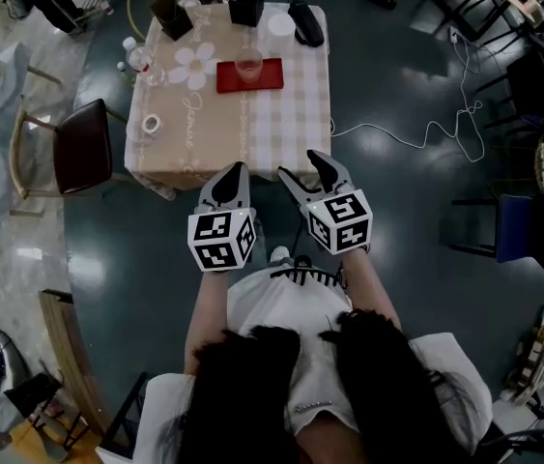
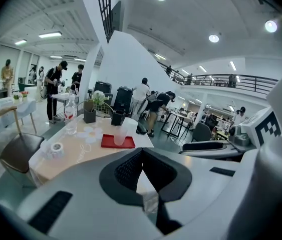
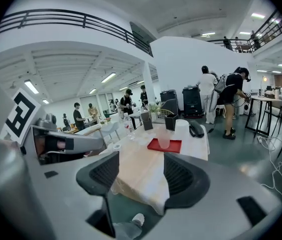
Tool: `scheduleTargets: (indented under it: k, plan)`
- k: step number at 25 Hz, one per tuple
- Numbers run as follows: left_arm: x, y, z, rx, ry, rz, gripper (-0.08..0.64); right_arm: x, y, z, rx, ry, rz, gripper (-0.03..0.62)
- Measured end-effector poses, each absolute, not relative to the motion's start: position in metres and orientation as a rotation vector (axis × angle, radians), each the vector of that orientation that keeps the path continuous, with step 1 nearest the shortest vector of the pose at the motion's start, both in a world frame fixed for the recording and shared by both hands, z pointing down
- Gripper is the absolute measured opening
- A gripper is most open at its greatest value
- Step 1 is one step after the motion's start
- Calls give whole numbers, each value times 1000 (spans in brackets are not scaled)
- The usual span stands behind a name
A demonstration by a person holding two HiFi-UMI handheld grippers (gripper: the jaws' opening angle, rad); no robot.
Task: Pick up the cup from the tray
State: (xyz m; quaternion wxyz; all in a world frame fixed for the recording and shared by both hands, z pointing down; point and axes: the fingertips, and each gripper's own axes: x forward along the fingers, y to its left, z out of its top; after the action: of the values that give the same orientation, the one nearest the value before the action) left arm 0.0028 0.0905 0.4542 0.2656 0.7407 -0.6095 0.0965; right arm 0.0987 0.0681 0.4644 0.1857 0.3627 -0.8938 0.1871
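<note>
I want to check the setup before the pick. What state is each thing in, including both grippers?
tray: lying flat on the table.
cup: upright on the tray, not held.
left gripper: jaws together, empty, short of the table.
right gripper: jaws apart, nothing between them.
bottle: standing upright.
tape roll: lying flat.

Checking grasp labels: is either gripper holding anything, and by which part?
Nothing held: left gripper fingers together, empty; right gripper fingers apart, empty. The cup stands on the tray, untouched.
</note>
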Motion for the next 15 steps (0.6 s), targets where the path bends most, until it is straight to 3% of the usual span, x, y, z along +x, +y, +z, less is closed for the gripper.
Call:
scheduleTargets:
  k: [15]
  plan:
    - [-48,-5,453,2039,-1602,289,8,51,-26,453,1083,-2499,510,295]
